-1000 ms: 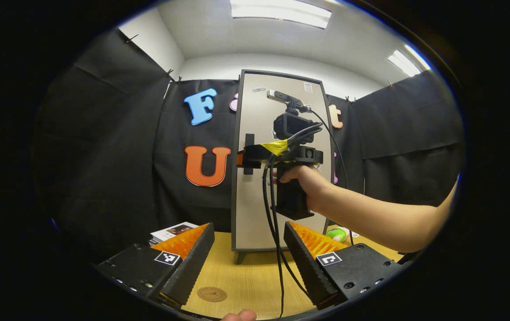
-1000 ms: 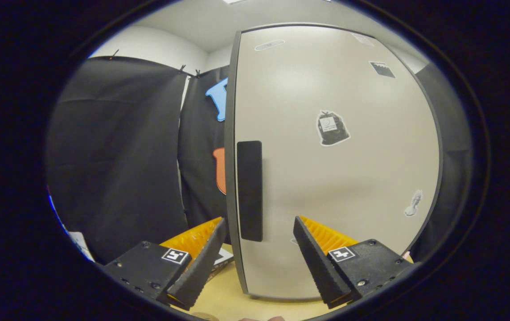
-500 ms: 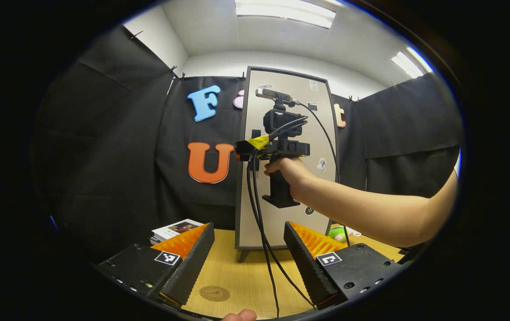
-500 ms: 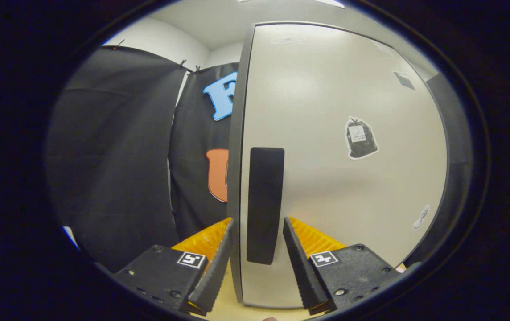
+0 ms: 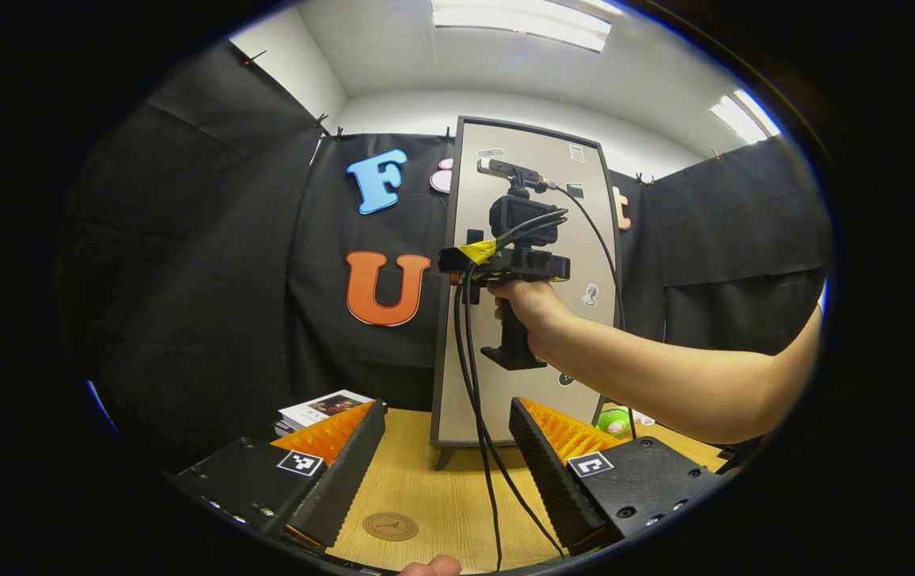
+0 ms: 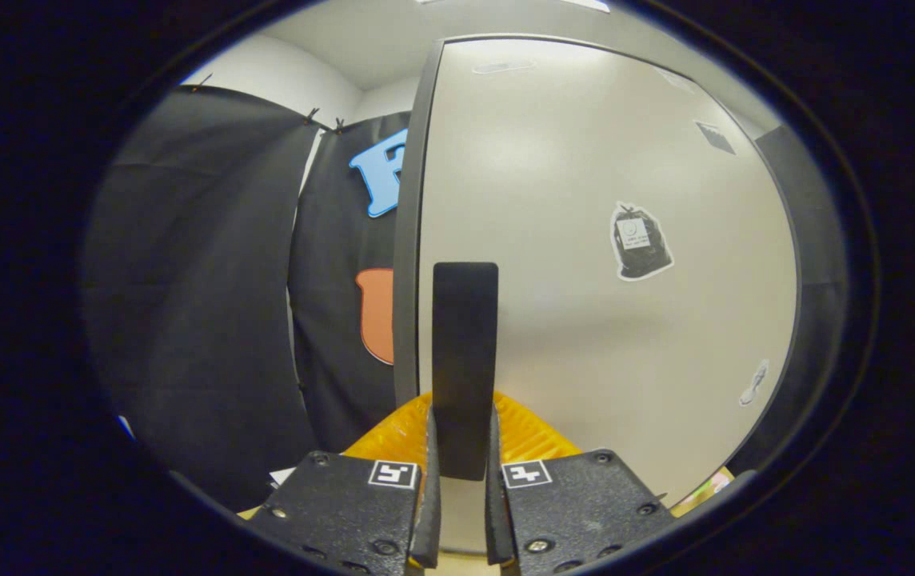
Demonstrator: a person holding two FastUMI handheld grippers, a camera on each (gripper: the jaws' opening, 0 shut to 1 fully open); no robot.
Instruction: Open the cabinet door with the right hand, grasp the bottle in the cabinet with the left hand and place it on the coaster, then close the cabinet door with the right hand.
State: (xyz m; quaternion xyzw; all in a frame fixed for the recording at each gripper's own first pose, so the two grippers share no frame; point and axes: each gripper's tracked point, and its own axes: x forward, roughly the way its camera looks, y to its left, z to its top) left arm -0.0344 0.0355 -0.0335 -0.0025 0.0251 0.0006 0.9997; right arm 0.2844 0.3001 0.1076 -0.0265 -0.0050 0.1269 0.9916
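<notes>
Two grippers in play. Left gripper (image 5: 447, 464) hangs open and empty above the coaster (image 5: 390, 526) on the table (image 5: 441, 496). Right gripper (image 6: 461, 472) is clamped on the door handle (image 6: 465, 360) of the closed cabinet (image 6: 585, 320). Step: opening the door; next, pull it outward. Bottle hidden, presumably inside.
</notes>
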